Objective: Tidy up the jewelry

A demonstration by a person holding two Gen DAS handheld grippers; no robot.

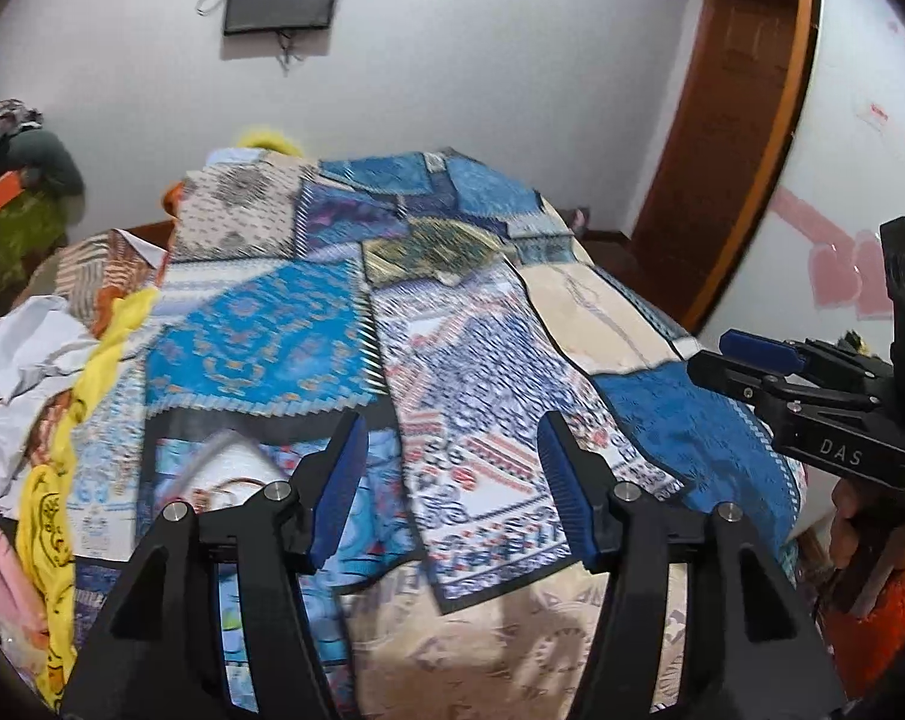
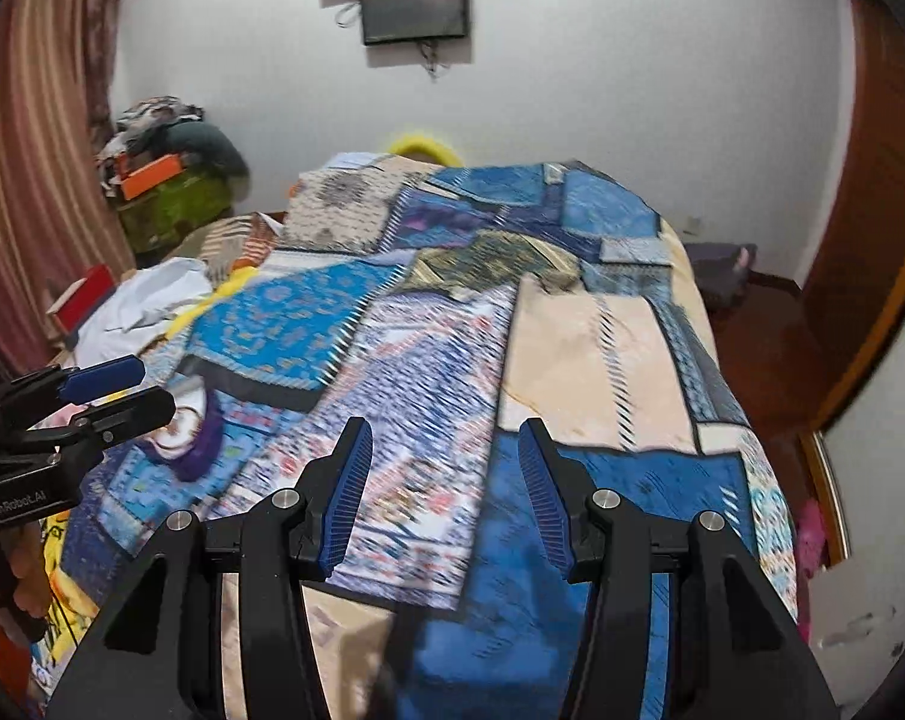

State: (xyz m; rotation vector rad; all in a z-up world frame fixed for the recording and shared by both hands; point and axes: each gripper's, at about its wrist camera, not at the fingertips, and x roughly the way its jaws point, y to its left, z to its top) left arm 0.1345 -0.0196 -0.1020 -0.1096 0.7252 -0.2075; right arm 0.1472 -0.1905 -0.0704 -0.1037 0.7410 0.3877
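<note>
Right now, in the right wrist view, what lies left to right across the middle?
Striped curtain → left gripper → white dish with jewelry → patchwork bedspread → wooden door.

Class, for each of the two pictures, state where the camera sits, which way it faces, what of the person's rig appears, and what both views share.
Left wrist view: sits on the left gripper, faces along the blue patchwork bedspread toward the white wall; jaws open, right gripper at right edge.
Right wrist view: sits on the right gripper, same direction; jaws open, left gripper at left edge.
Shared: bedspread, dark wall-mounted screen, white dish with bangles.
</note>
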